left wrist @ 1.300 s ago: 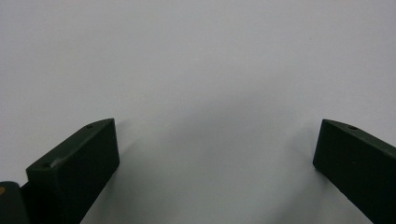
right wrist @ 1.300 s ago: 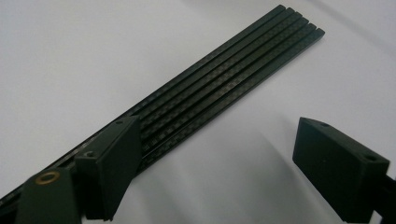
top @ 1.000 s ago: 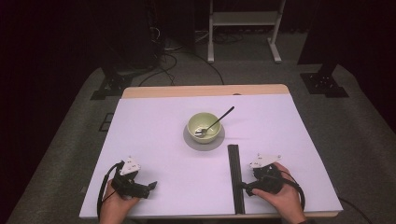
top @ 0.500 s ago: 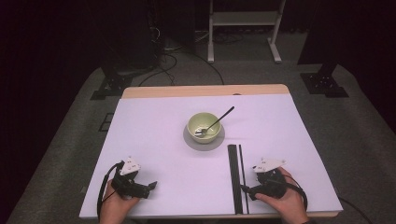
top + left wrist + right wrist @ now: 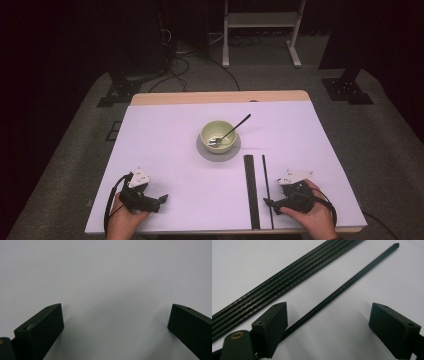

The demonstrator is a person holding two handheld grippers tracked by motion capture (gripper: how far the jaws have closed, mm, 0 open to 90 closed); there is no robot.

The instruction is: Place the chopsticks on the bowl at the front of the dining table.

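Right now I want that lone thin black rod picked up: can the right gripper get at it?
Probably yes. The right gripper is open, the thin black rod runs between its jaws, apart from the wider black strip.

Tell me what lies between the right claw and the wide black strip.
A thin black rod, seen in the high view, lies between the right claw and wide black strip.

A flat white table sheet (image 5: pixel 165 150) covers a board whose bare far edge (image 5: pixel 220 97) is pale wood-coloured. A single thin black rod (image 5: pixel 342 290) is plain and matt, while the wider black ribbed strip (image 5: pixel 287 275) beside it carries lengthwise grooves with faint grey cross-marks. The small round bowl (image 5: pixel 218 135) is pale yellow-green and sits on a grey round saucer (image 5: pixel 202 149); a dark-handled spoon (image 5: pixel 235 125) lies in it. Both grippers' jaws are black, each gripper topped by a light grey plate.
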